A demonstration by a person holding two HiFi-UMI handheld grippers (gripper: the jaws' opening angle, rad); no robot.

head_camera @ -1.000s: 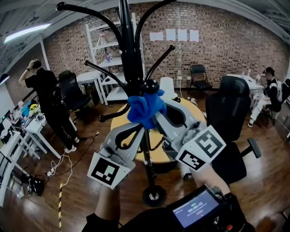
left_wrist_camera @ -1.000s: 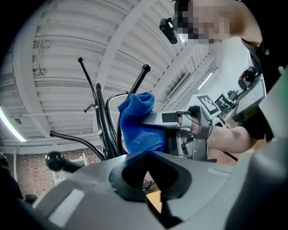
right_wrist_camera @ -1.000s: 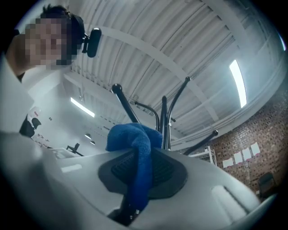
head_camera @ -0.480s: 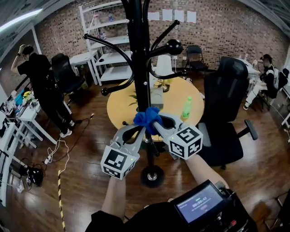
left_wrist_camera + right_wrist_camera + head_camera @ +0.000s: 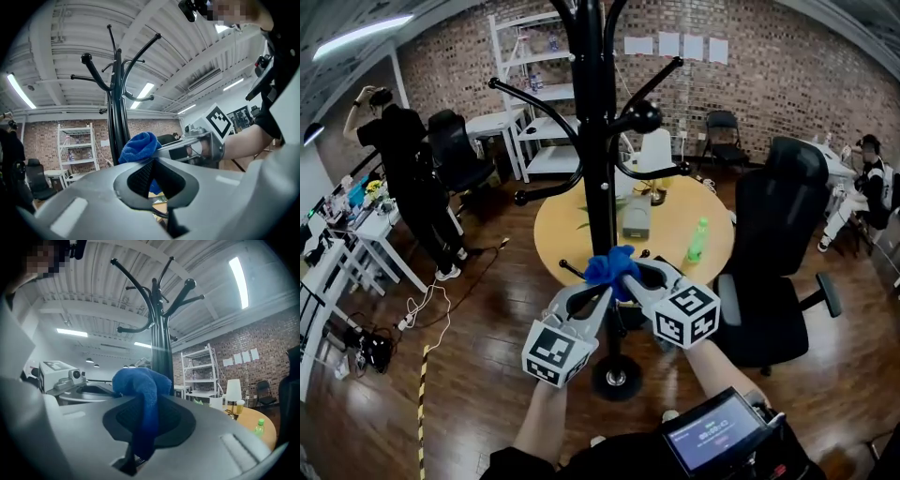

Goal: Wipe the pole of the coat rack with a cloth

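Two grippers share one blue cloth [image 5: 612,267], which is bunched against the black pole [image 5: 598,169] of the coat rack, low on it, under the hooks and above the round base [image 5: 612,377]. The cloth looks soft, light and easy to squeeze. I judge it will fold around the pole well, but may slip out if only a thin edge is pinched, so a thick bundle is the safer place to hold. The right gripper [image 5: 140,404] has its fingers closed on a hanging fold of it. The left gripper [image 5: 152,161] has its fingers closed too, apparently on cloth at their tips. The pole looks stiff and smooth, and the rack may rock under a hard push. Behind it stands a round yellow surface [image 5: 558,234] with a green bottle [image 5: 697,239].
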